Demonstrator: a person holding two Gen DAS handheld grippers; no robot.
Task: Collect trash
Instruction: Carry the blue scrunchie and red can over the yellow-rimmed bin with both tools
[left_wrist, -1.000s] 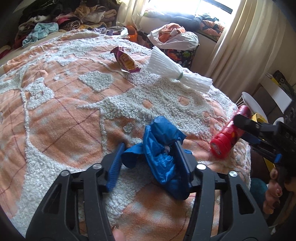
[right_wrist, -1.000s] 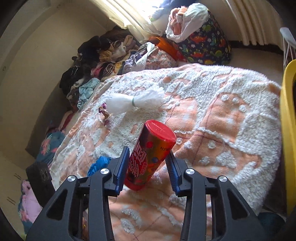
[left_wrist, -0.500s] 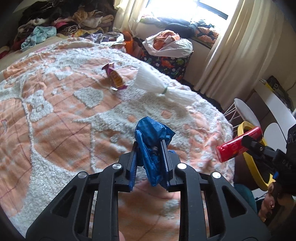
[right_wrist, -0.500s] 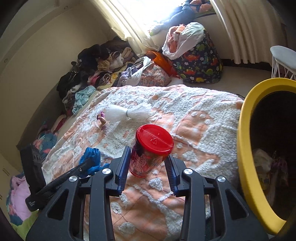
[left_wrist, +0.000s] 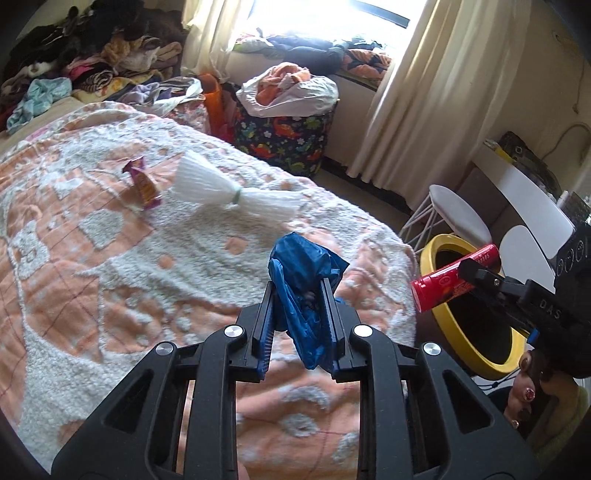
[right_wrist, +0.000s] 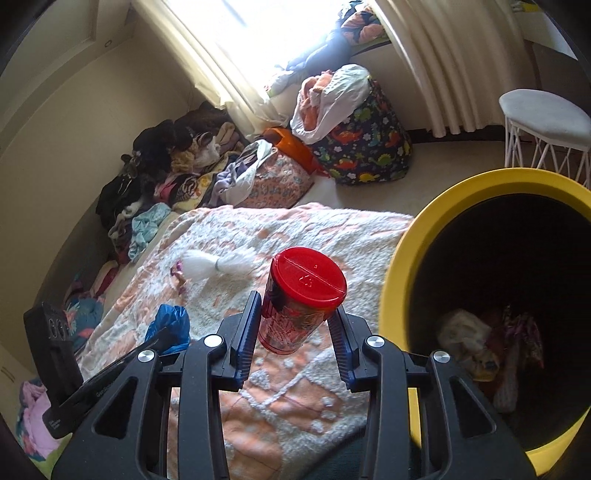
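**Inspector:** Report the can (right_wrist: 301, 299) and its axis.

**Assistant:** The right gripper (right_wrist: 295, 325) clamps the red can by its sides. Its long axis tilts, the lid toward the camera and upward. In the left view the can (left_wrist: 452, 280) lies nearly level, its base pointing at the bed (left_wrist: 110, 258) and its lid end over the yellow bin (left_wrist: 476, 354).

**Inspector:** And the left gripper?

**Assistant:** The left gripper (left_wrist: 297, 314) is closed tight on a crumpled blue bag (left_wrist: 303, 288), held above the bed, left of the bin.

**Inspector:** What does 1 view add?

**Assistant:** Only the right view shows rubbish inside the bin (right_wrist: 406, 258). Only the left shows a hand (left_wrist: 532, 384) beside the bin.

**Inspector:** Edges and room?

**Assistant:** The bin's rim stands just beside the bed's edge, its mouth unobstructed. A wrapper (left_wrist: 142, 182) and a white bundle (left_wrist: 221, 190) lie on the bed, well apart from the bin.
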